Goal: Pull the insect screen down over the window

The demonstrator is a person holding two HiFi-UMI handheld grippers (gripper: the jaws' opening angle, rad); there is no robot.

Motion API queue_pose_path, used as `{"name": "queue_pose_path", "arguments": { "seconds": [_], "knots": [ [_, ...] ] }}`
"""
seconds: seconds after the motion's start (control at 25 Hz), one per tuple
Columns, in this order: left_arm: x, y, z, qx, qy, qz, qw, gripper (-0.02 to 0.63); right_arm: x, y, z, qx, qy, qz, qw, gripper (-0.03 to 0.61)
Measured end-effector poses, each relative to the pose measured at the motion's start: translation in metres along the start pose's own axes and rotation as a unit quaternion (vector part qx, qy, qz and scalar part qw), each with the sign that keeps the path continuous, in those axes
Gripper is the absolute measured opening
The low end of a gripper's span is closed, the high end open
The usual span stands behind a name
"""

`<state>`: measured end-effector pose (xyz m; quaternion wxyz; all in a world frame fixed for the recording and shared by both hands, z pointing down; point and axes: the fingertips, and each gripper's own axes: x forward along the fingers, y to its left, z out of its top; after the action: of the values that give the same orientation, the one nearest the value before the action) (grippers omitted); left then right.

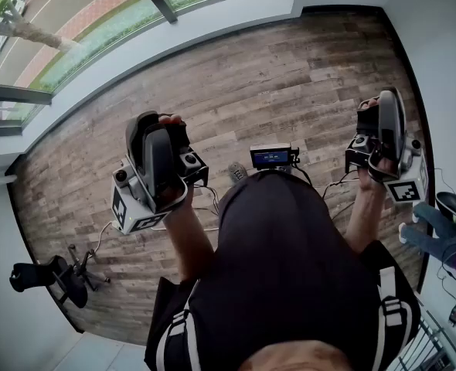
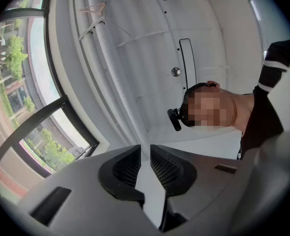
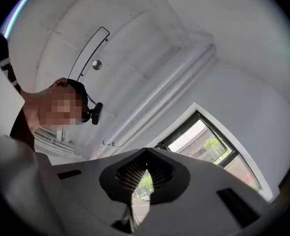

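Window (image 1: 81, 29) well apart from the jaws, left gripper (image 2: 145, 147) jaws slightly parted around nothing, right gripper (image 3: 146, 152) jaws closed, empty.

a plain indoor room, shown by wood-plank floor (image 1: 290, 76), white walls (image 1: 444, 37) and a large window (image 1: 81, 29).

Bright daylight, heavy fisheye bend

Daylight comes in through the window (image 1: 96, 29) and fills the white room. The wood floor (image 1: 290, 76) below me is evenly lit, with only soft, faint shadows. Both gripper views are round, black at the corners and strongly curved toward the edges. My left claw (image 2: 145, 149) and my right claw (image 3: 146, 151) loom close, grey and slightly soft, with their ribbed pads in shadow.
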<state>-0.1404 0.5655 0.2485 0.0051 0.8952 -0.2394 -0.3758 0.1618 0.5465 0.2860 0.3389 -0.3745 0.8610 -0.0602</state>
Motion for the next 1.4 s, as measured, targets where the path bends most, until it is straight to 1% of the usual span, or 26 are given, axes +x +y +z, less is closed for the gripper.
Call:
{"name": "queue_pose_path", "arguments": {
  "seconds": [0.2, 0.44, 0.6, 0.68, 0.88, 1.04, 1.12, 1.24, 1.32, 1.4],
  "knots": [
    [0.007, -0.002, 0.003, 0.003, -0.001, -0.008, 1.0000, 0.067, -0.001, -0.001, -0.001, 0.011, -0.004, 0.001, 1.000, 0.006],
    [0.010, 0.003, -0.007, 0.007, 0.007, -0.011, 0.9999, 0.067, -0.008, -0.012, -0.006, 0.019, -0.011, -0.002, 1.000, 0.006],
    [0.003, 0.001, -0.021, -0.011, 0.019, 0.010, 0.9997, 0.067, -0.022, -0.018, -0.024, 0.013, 0.030, -0.038, 0.999, 0.007],
    [0.002, 0.003, -0.025, -0.018, 0.021, 0.017, 0.9995, 0.067, -0.024, -0.020, -0.034, 0.003, 0.051, -0.048, 0.997, 0.008],
    [0.026, 0.004, -0.060, -0.014, 0.035, 0.009, 0.9993, 0.067, -0.036, -0.044, -0.035, -0.031, 0.070, -0.039, 0.996, 0.008],
    [0.044, -0.007, -0.078, -0.024, 0.050, 0.007, 0.9984, 0.067, -0.051, -0.054, -0.030, -0.048, 0.077, -0.039, 0.995, 0.008],
    [0.045, -0.011, -0.091, -0.019, 0.062, 0.007, 0.9979, 0.067, -0.060, -0.060, -0.031, -0.051, 0.084, -0.040, 0.994, 0.008],
    [0.046, -0.012, -0.113, -0.014, 0.080, 0.010, 0.9966, 0.067, -0.067, -0.076, -0.041, -0.041, 0.100, -0.037, 0.993, 0.009],
    [0.053, -0.013, -0.121, -0.011, 0.092, 0.013, 0.9956, 0.067, -0.065, -0.084, -0.047, -0.037, 0.108, -0.031, 0.993, 0.009],
    [0.060, -0.010, -0.125, -0.004, 0.102, 0.013, 0.9946, 0.067, -0.059, -0.088, -0.052, -0.046, 0.115, -0.023, 0.992, 0.012]
  ]
}}
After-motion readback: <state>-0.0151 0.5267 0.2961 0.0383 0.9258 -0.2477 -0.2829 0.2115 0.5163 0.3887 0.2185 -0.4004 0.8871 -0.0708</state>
